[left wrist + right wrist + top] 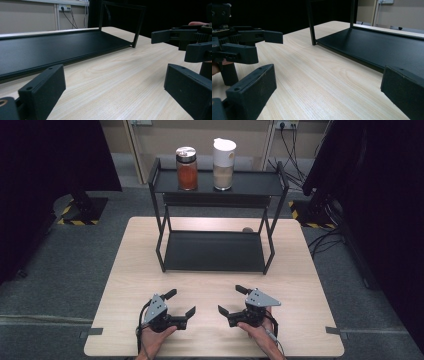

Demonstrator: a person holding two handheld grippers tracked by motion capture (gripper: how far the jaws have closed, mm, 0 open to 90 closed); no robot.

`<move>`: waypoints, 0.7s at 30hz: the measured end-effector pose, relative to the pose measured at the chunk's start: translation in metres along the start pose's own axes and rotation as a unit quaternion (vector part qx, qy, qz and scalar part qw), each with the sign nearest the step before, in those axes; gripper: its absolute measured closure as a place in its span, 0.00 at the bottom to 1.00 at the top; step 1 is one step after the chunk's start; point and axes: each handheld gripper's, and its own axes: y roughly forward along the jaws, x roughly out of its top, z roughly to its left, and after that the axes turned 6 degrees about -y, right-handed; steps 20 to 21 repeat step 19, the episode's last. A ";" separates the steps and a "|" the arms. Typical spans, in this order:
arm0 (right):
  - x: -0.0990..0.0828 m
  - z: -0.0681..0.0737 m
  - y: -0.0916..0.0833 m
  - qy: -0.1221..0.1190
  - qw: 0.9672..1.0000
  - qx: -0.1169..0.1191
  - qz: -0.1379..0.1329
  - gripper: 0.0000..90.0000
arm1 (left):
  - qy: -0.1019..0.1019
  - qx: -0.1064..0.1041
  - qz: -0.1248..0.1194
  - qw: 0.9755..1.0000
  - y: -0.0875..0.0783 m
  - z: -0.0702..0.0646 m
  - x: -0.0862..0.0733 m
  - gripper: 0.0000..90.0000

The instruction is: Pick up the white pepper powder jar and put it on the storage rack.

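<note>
High view shows my left tool (181, 302) and right tool (231, 300), both released and empty, near the worktop (125, 270) edge, jars far on the rack (215, 251).

You are working in a lab-style recording space: dark curtains (45, 155) hang on both sides, grey carpet (75, 265) covers the floor, hazard-striped stand bases (80, 212) sit beside your lone wooden table (210, 285), and cables (292, 150) run from wall sockets (286, 124).
</note>
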 end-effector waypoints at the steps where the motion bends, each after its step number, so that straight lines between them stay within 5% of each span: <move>1: 0.000 0.000 0.000 0.000 1.000 0.000 0.000 0.00 | 0.000 0.000 0.000 1.000 0.000 0.000 0.000 0.03; 21: -0.002 -0.001 0.001 0.004 1.000 0.001 0.003 0.00 | -0.001 0.001 0.001 1.000 0.000 0.000 0.000 0.03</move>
